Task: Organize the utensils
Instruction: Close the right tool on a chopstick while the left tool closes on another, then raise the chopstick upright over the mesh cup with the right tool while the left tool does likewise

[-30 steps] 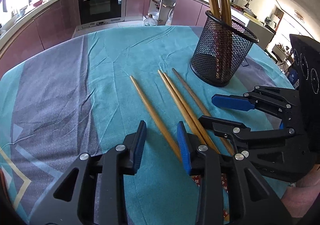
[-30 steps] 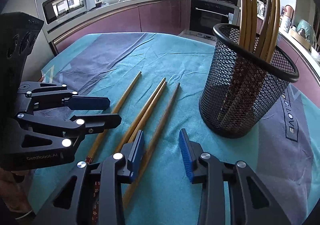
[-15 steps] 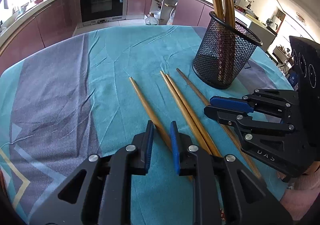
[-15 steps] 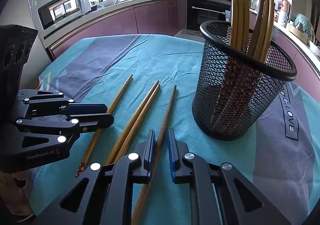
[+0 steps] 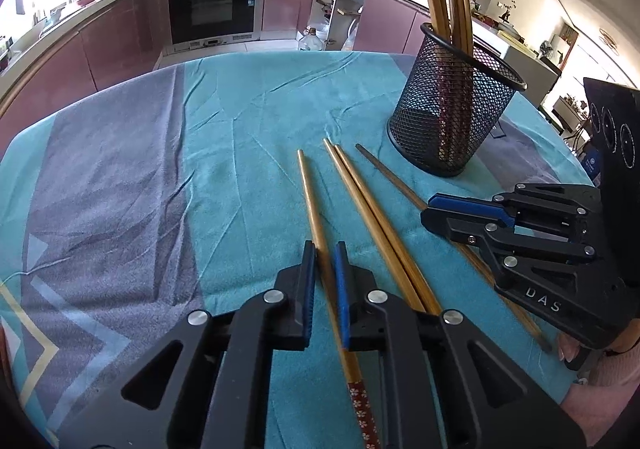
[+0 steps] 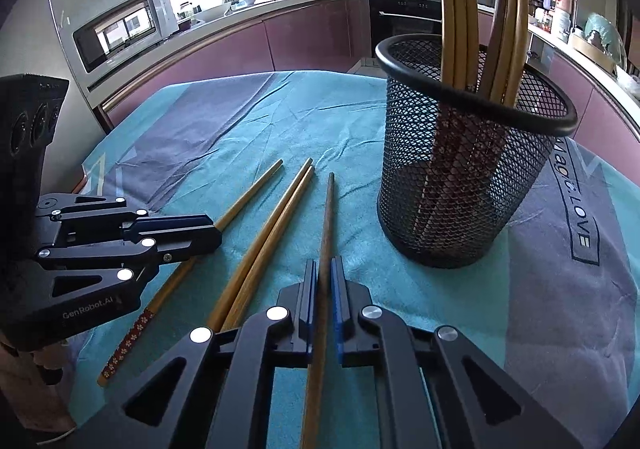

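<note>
1. Left gripper (image 5: 325,277), lower centre of the left wrist view: fingers narrow, pinched around the leftmost chopstick (image 5: 310,201), which lies on the teal tablecloth (image 5: 248,153).
2. Right gripper (image 6: 325,289), lower centre of the right wrist view: fingers narrow, clamped on the dark chopstick (image 6: 329,209), the one lying closest to the mesh holder (image 6: 460,185).
3. Pair of chopsticks (image 5: 360,197), side by side and touching, lies loose between the two gripped ones, mid-frame.
4. Mesh holder stands upright at upper right and already has several chopsticks in it.
5. Handling guess: light, stiff, thin and smooth sticks that can roll or pivot in the pads. Both grips sit toward the thick end, so expect the long tip to swing; a hold closer to mid-length looks steadier.
6. Aim tips past the rim; the light holder could tip if knocked.
</note>
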{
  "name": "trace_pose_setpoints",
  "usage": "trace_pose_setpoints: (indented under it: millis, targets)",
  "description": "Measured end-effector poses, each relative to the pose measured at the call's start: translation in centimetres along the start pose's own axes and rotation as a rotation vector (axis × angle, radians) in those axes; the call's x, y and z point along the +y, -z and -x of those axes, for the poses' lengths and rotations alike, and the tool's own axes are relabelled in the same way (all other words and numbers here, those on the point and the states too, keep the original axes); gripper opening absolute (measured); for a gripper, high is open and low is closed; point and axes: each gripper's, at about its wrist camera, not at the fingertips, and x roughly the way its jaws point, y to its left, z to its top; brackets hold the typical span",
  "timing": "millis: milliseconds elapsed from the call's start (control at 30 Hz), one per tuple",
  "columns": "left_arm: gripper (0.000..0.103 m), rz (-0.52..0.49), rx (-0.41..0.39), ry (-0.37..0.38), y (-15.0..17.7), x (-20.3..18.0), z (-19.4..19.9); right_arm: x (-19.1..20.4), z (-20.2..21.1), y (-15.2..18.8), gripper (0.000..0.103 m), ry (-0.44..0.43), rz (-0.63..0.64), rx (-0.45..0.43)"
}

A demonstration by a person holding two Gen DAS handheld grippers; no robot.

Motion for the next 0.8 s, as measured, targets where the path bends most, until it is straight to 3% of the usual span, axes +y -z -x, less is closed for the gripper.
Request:
trace_pose_setpoints:
  millis: [167,467,800]
  targets:
    - [0.012,-0.006,-0.003,-0.011,-0.2,-0.2,-0.2,0.1,-0.1,0.0,0.006,0.012,0.019,0.0]
    - [0.007,0.035,-0.02,-0.024,-0.1,0.0,0.4,-0.7,1.1,0.3,0.005,-0.05,-0.032,-0.038]
    - [0.007,0.031,-0.083,0.018,-0.5,-0.4,3.3,-1.1,4.3,0.5,0.005,-0.124,-0.059,-0.114]
